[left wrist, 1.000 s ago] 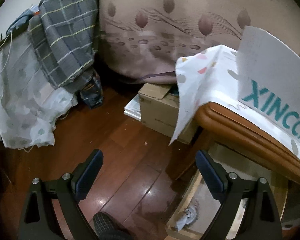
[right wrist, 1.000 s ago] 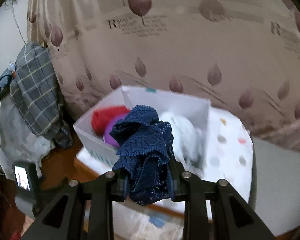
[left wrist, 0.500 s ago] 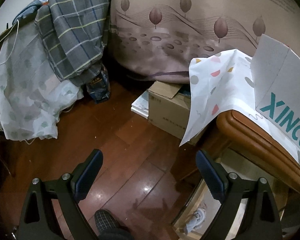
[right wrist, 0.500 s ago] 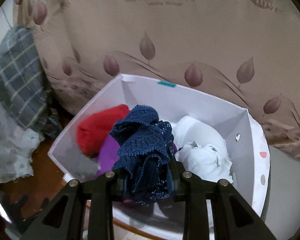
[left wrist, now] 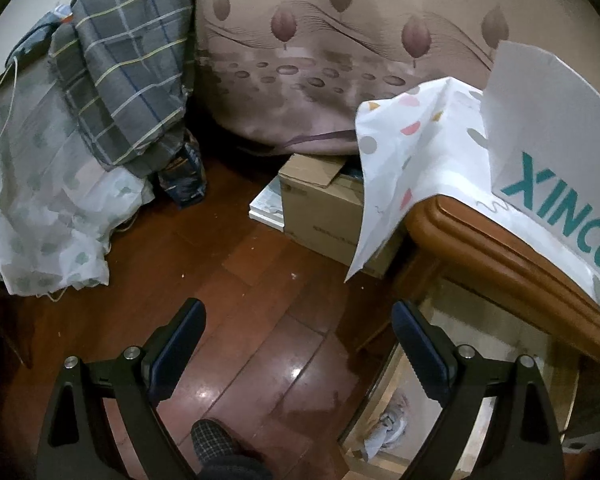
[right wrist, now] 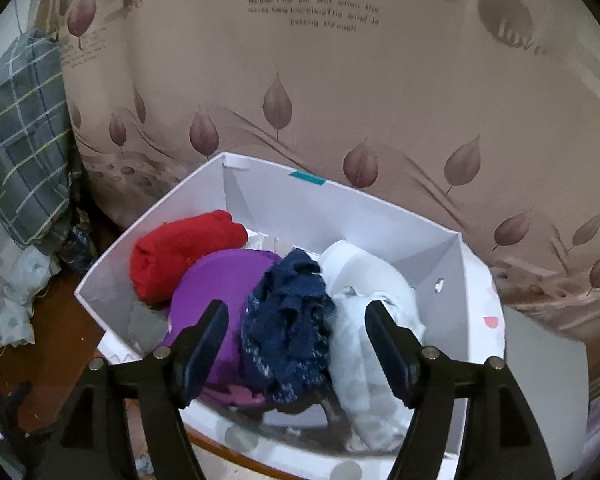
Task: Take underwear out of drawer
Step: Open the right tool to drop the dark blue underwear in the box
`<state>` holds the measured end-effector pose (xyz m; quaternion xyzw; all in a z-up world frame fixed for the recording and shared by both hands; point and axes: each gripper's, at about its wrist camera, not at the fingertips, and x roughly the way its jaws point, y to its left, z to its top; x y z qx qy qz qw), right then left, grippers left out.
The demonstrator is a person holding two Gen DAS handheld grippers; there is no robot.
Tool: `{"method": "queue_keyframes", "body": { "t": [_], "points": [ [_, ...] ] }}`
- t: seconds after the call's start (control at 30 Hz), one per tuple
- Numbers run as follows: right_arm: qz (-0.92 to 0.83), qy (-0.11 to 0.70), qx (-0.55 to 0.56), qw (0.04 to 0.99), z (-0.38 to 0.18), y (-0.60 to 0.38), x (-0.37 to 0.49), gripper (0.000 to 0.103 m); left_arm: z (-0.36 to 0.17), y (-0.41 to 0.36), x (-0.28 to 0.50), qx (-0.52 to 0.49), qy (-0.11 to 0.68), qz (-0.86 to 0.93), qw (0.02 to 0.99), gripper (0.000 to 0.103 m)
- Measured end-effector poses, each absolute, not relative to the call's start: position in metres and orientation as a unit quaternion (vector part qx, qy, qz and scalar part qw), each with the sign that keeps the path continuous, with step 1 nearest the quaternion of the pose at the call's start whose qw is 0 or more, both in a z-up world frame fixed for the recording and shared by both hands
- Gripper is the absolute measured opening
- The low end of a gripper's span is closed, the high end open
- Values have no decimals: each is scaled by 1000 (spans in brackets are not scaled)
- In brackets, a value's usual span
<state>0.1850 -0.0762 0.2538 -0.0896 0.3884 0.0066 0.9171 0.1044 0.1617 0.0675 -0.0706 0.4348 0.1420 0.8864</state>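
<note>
Right wrist, tool [right wrist: 296, 336] spread, navy underwear [right wrist: 288, 332] in white box [right wrist: 340, 216]

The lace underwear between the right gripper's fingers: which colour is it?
Dark navy blue lace underwear, best seen in the right wrist view.

A beige curtain [right wrist: 340, 92] printed with brown leaves and dark lettering is hanging across the back of the room. Reddish wooden floor [left wrist: 236, 304] is shining under the light. A grey checked cloth [left wrist: 132, 64] is lying over a pale sheet [left wrist: 48, 216] on the left. A cardboard box [left wrist: 320, 204] is sitting on the floor beside a brown wooden counter [left wrist: 500, 252], which is wearing a white spotted cloth [left wrist: 412, 152].
</note>
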Motion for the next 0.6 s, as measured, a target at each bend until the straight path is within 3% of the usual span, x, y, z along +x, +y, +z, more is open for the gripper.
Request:
{"method": "queue_keyframes", "body": {
  "t": [0.33,0.6],
  "points": [
    [56,395,-72,914,265,-94,95,73,65,138,107,-37,440,112,890,93],
    [49,494,-24,867,162,-125,48,73,61,118,107,-5,446,91,891,93]
  ]
}}
